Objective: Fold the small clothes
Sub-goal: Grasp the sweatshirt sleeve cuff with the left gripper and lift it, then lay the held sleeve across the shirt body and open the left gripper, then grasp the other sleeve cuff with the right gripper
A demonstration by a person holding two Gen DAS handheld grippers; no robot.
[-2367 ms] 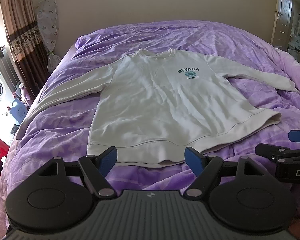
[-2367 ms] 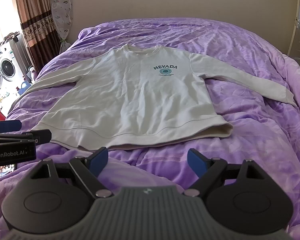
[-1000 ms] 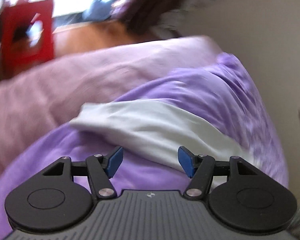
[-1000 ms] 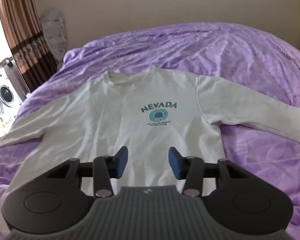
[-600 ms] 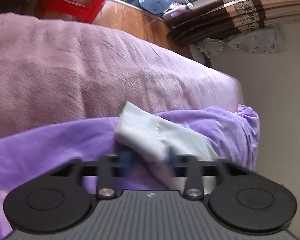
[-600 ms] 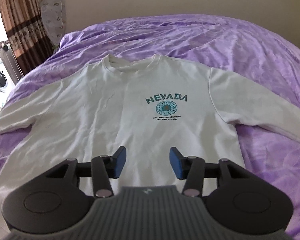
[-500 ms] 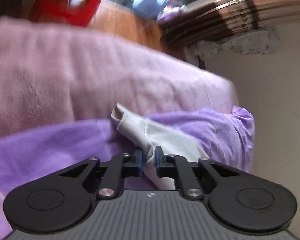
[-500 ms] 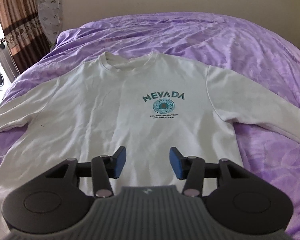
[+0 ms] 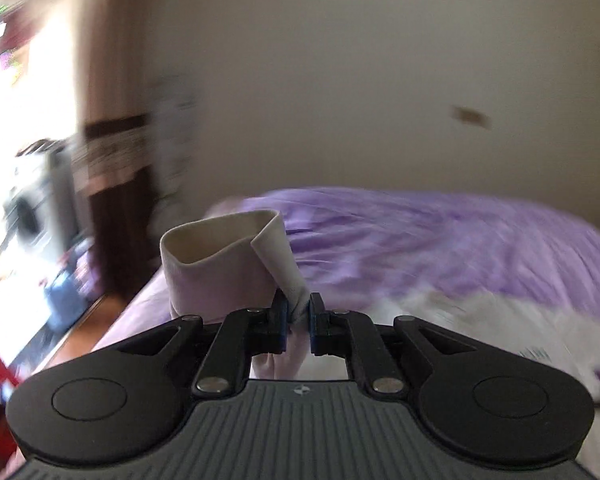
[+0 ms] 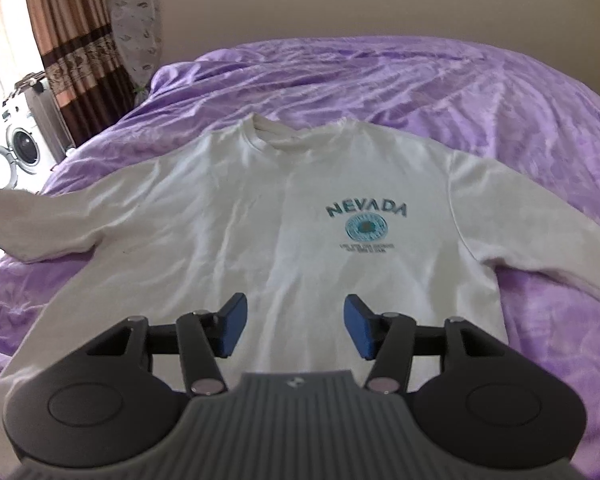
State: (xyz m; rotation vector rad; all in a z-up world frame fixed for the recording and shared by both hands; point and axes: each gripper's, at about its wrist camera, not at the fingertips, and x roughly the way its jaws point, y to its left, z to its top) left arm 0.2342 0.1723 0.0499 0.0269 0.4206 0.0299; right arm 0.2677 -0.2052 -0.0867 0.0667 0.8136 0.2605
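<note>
The left gripper point(image 9: 298, 314), jaws clamped on the sleeve cuff point(image 9: 224, 256), holds it raised above the purple bedspread point(image 9: 440, 236), while the right gripper point(image 10: 294, 330), jaws opening with nothing between them, hovers over the white sweatshirt point(image 10: 260, 216) lying flat on the bed.

The left gripper point(image 9: 298, 312) pinches a cream sleeve cuff point(image 9: 224, 264) above the purple bedspread point(image 9: 440, 240).
</note>
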